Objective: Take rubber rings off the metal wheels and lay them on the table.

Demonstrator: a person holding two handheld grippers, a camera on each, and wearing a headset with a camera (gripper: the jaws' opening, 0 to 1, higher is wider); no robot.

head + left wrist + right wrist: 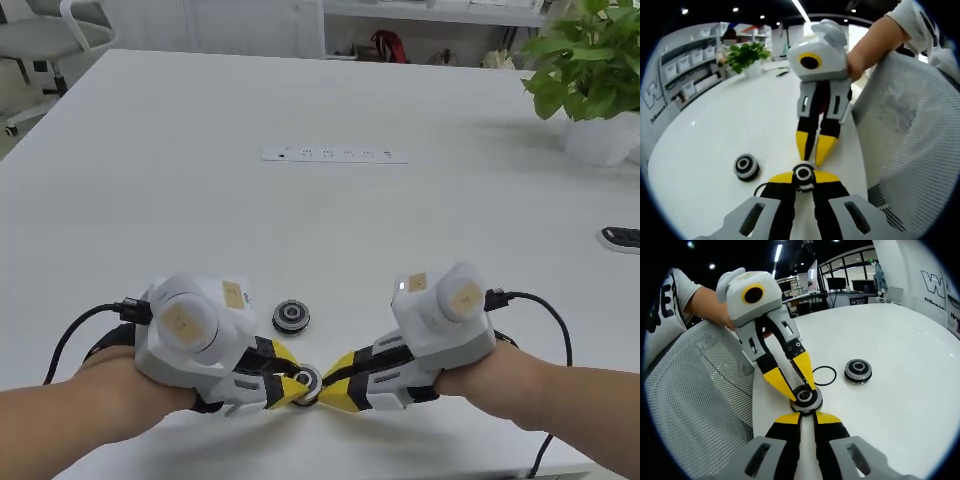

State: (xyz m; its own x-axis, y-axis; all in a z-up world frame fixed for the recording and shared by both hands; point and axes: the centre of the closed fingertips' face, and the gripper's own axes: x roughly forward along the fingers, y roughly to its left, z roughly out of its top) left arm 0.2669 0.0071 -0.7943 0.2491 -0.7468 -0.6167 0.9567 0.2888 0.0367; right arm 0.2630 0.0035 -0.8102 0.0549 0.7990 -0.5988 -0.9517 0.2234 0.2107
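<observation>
at the table (300, 220) edge, left gripper (290, 388) clamps a metal wheel (306, 381); right gripper (335, 380) faces it, jaws pinched shut

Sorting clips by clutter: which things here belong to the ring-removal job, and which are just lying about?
Job: held wheel, second wheel, loose rubber ring, left hand-held gripper, right hand-held gripper.
Lying about: power strip, potted plant, chair.
</observation>
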